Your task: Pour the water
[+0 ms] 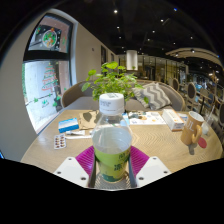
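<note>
A clear plastic bottle [112, 140] with a white cap and a yellow-green label stands upright between my fingers. My gripper [112, 165] is shut on it: the magenta pads [86, 157] press the label from both sides. The bottle's base is hidden between the fingers. Beyond and to the right, a glass cup [194, 125] with a pale drink stands on the round wooden table [160, 145].
A potted green plant [115, 80] rises at the table's middle, behind the bottle. A blue-and-white box [68, 126], a blister pack [59, 143] and papers lie on the left. A white box [172, 119] and small items sit on the right near the cup.
</note>
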Available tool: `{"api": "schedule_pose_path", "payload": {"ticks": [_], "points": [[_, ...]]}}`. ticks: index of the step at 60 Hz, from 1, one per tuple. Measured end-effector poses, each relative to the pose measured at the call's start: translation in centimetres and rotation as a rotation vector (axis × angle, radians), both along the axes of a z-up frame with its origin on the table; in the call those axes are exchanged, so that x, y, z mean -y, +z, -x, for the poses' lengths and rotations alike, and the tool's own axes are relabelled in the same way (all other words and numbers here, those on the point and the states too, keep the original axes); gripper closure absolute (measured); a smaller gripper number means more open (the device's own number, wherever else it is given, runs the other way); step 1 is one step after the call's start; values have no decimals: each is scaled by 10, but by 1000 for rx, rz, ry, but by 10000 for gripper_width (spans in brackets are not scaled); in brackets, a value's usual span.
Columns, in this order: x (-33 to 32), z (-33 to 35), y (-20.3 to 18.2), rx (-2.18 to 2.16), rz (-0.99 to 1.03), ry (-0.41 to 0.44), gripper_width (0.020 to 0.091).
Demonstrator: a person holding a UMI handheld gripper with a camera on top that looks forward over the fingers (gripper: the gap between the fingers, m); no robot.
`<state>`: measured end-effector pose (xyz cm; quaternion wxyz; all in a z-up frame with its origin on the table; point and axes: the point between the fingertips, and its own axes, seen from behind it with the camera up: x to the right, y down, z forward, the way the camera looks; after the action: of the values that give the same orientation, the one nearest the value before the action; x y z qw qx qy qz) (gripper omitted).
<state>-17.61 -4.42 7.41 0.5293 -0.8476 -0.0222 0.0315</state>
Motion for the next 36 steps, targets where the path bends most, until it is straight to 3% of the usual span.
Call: {"api": "schedule_pose_path", "payload": {"ticks": [7, 14, 24, 36], "points": [[2, -5, 8, 21, -6, -4, 714], [3, -3, 33, -6, -12, 25, 715], [-4, -7, 112, -209, -65, 51, 716], [-29, -54, 208, -757, -82, 35, 717]]}}
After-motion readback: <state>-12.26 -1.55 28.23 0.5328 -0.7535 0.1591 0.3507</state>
